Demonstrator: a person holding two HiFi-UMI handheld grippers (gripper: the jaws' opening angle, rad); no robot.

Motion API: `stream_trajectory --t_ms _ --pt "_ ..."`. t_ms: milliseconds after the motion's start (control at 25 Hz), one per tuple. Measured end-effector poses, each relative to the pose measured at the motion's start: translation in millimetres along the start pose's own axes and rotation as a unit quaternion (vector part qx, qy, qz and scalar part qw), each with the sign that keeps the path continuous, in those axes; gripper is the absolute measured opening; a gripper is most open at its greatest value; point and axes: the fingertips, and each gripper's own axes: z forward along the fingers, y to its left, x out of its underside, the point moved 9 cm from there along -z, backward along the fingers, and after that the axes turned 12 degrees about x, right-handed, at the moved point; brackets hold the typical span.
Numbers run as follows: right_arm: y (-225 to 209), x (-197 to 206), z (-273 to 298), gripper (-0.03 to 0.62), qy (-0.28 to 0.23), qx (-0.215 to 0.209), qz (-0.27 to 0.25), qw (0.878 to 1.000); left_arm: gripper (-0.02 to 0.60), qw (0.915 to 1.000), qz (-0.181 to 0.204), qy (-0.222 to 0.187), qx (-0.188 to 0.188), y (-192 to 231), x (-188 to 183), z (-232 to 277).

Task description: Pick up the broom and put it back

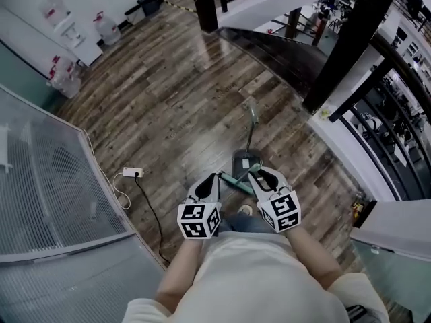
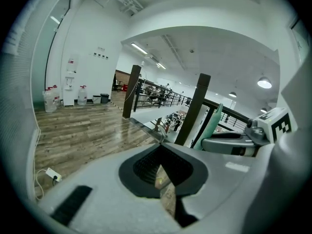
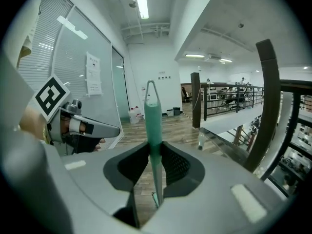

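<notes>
Beside the dustpan [image 1: 245,161], right gripper [image 3: 155,147] pinches the broom [image 3: 151,116] — left gripper [image 2: 162,145] closed, empty. One-sided pinch — broom may swing and fall.

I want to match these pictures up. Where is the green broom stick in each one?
Head view: the broom stick is low in the middle, at the right gripper.
Left gripper view, right of centre, pointing up.
Right gripper view, dead centre, pinched between the jaws.
Shared landmark: the black bin by the far white wall.
</notes>
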Motion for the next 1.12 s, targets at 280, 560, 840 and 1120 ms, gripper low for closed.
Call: stream_trajectory --t_ms 280,560,840,1120 --pt "38 -3 11 0.091 -0.002 -0.04 -0.022 0.999 0.003 0.9994 -0.014 -0.018 -0.026 19 10 -32" --pt "88 -16 12 0.091 -0.009 -0.078 -0.05 0.996 0.003 0.9967 -0.03 -0.045 -0.061 34 17 -85" --pt "147 -13 1 0.091 -0.012 -0.122 -0.081 0.989 0.003 0.9893 -0.05 -0.082 -0.11 42 41 -161" --pt "217 -9 -19 0.091 -0.012 -0.179 -0.099 0.979 0.003 0.9749 -0.087 -0.108 -0.174 47 86 -242"
